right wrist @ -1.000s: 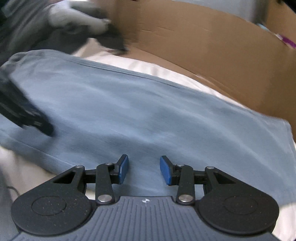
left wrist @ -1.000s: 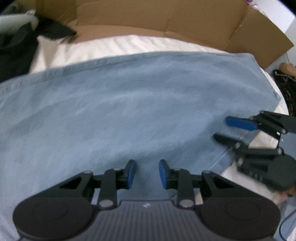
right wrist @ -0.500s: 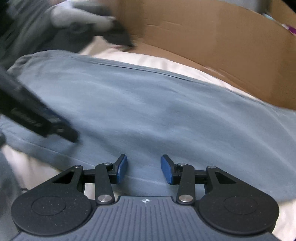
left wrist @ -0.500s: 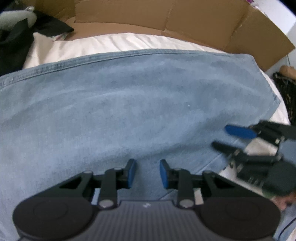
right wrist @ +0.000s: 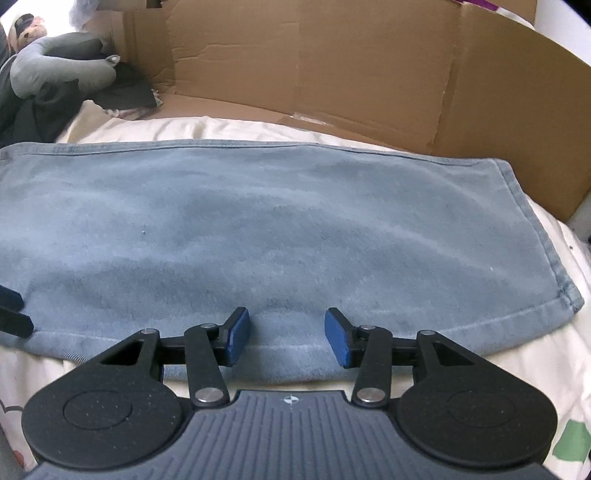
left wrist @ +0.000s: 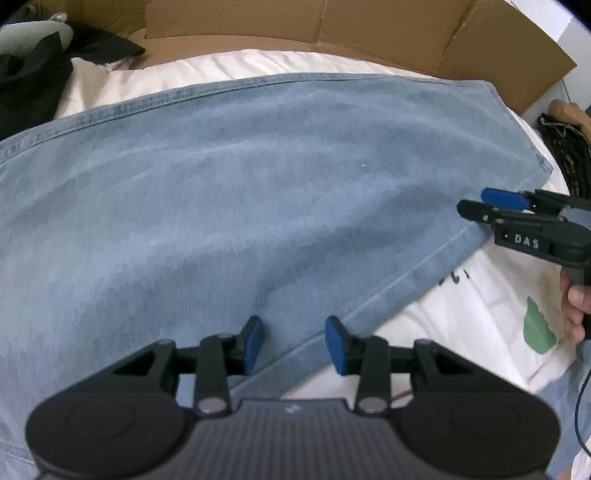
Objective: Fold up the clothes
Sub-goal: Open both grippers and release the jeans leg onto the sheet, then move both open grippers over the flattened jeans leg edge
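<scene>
Left wrist view: the left gripper [left wrist: 293,341] is pointing steeply down over the near hem of a flat, light-blue denim garment [left wrist: 236,206], which is lying spread across a white bedsheet [left wrist: 476,306] with a green print. Its jaws are opening; the blue pads [left wrist: 252,341] are standing apart with only the cloth's hem showing below the gap, and nothing is being pinched between them. At the right edge the right gripper [left wrist: 476,203] is reaching in level from the side, its black body lettered "DAS", its tips lying over the garment's right corner area. A person's hand [left wrist: 574,299] is wrapping around its handle. Whether those tips are touching the cloth cannot be told from here. A brown cardboard wall [left wrist: 332,33] is standing behind the bed, and dark clothing [left wrist: 33,77] is piled at the upper left.

Right wrist view: the right gripper [right wrist: 286,339] is angling down at the garment's [right wrist: 258,229] near long edge. Its jaws are opening, the blue pads [right wrist: 236,338] set well apart, with the hem showing below the gap and no fabric being gripped. The garment is lying flat, a long strip running left to right, its right end squared off near the sheet's [right wrist: 498,369] edge. Black tips of the left gripper [right wrist: 13,314] are entering at the left margin, over the cloth. A grey soft item [right wrist: 62,70] is resting on the dark clothing pile at the upper left, before the cardboard [right wrist: 369,70].
</scene>
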`<action>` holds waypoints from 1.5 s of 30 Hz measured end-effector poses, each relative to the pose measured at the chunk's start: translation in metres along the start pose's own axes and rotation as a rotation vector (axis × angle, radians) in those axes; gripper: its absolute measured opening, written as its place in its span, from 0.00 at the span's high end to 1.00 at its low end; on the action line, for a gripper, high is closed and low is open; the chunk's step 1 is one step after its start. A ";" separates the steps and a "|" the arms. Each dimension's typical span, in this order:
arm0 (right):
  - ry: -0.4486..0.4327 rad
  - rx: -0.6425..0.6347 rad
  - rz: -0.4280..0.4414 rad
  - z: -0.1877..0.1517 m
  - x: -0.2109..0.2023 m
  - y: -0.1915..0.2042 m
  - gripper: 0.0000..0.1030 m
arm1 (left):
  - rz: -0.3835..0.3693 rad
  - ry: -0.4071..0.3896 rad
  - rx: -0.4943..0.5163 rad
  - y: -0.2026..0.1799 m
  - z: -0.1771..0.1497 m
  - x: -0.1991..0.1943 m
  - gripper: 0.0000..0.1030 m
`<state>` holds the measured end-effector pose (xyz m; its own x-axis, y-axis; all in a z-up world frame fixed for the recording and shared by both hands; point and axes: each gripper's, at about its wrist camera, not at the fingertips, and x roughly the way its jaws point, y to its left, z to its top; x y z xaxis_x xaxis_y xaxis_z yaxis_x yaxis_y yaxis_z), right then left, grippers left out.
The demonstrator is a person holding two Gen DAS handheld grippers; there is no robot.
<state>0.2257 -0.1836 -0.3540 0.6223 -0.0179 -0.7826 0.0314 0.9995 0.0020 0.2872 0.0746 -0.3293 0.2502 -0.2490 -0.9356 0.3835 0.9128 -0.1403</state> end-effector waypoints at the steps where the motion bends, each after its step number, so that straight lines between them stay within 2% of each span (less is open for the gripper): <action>1: 0.004 0.003 0.008 -0.001 -0.002 -0.003 0.50 | -0.006 0.006 -0.007 0.001 0.000 -0.001 0.60; 7: 0.020 -0.012 0.028 0.000 -0.002 -0.006 0.49 | -0.027 0.042 -0.032 0.003 0.004 -0.009 0.62; 12: 0.031 0.107 0.023 0.014 -0.007 -0.012 0.51 | -0.042 -0.014 -0.087 0.017 0.021 -0.025 0.62; 15: 0.000 0.140 0.030 0.020 -0.009 -0.018 0.51 | -0.006 -0.054 -0.138 0.037 0.038 -0.029 0.62; 18: 0.011 0.150 0.014 0.021 -0.002 -0.021 0.51 | 0.048 -0.087 -0.190 0.056 0.051 -0.027 0.62; 21: 0.025 0.144 0.003 0.019 0.006 -0.022 0.51 | 0.099 -0.089 -0.232 0.071 0.060 -0.015 0.62; 26: 0.027 0.115 -0.004 0.017 0.012 -0.019 0.51 | 0.152 -0.073 -0.241 0.087 0.070 0.007 0.62; 39: 0.011 0.079 0.025 0.012 0.010 -0.028 0.51 | 0.175 -0.183 -0.266 0.119 0.094 0.019 0.63; 41: 0.011 0.073 0.023 0.013 0.010 -0.027 0.51 | 0.198 -0.190 -0.247 0.122 0.099 0.024 0.67; 45: 0.010 0.079 0.014 0.018 0.013 -0.028 0.51 | 0.230 -0.224 -0.242 0.127 0.105 0.026 0.67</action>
<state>0.2465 -0.2124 -0.3530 0.6155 -0.0033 -0.7881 0.0844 0.9945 0.0617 0.4359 0.1497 -0.3375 0.5032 -0.0693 -0.8614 0.0807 0.9962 -0.0329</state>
